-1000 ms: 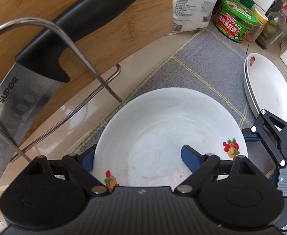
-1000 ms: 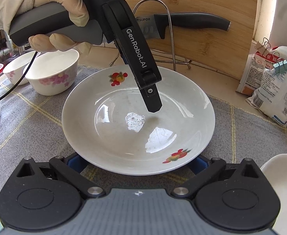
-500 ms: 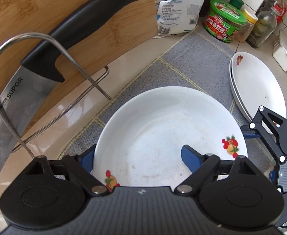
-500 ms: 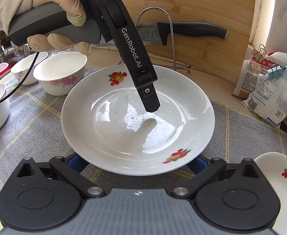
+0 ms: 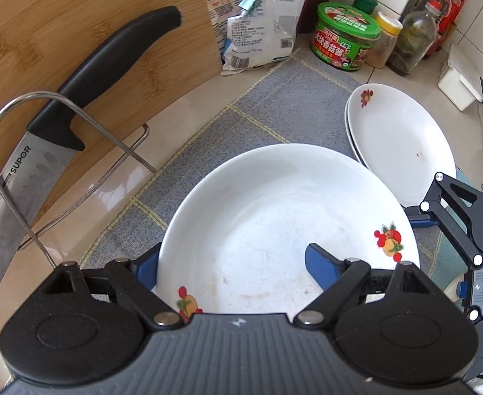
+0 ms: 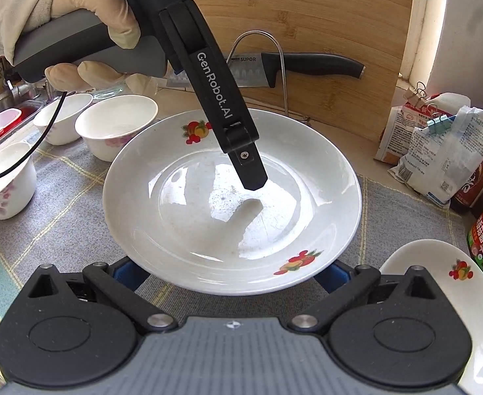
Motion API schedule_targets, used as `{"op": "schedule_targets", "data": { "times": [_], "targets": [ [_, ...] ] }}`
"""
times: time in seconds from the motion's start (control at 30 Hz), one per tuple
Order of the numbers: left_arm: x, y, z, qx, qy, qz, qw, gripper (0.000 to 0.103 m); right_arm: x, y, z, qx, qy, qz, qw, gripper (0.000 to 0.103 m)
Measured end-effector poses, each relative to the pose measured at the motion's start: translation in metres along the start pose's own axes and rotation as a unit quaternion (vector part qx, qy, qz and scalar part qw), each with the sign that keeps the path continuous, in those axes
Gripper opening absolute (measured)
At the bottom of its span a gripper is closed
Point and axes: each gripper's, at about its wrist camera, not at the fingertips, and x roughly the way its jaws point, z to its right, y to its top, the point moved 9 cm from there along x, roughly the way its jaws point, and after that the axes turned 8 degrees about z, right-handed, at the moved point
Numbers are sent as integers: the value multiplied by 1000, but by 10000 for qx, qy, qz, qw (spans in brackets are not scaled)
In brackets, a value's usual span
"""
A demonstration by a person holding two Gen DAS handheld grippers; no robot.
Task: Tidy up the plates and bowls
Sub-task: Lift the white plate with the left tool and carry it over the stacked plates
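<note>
Two stacked plates (image 5: 402,144) on grey mat (image 5: 284,105)

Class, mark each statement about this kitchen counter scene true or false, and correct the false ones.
1. The left gripper has one finger inside the plate and one outside its rim. True.
2. The knife lies flat on the grey mat. False: it sits in a wire rack against the wooden board.
3. Small bowls stand to the left of the plate in the right wrist view. True.
4. The jar with the green lid is tipped over. False: it stands upright.
5. Another plate stack sits on the counter nearby. True.
</note>
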Motion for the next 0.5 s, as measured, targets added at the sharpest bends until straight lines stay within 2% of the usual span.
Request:
{"op": "schedule_targets", "data": {
  "times": [0.5],
  "targets": [
    [-6,-4,39,200,-33,-5,9998,88,-35,-11,3,87,-74,21,9999,103]
  ]
}}
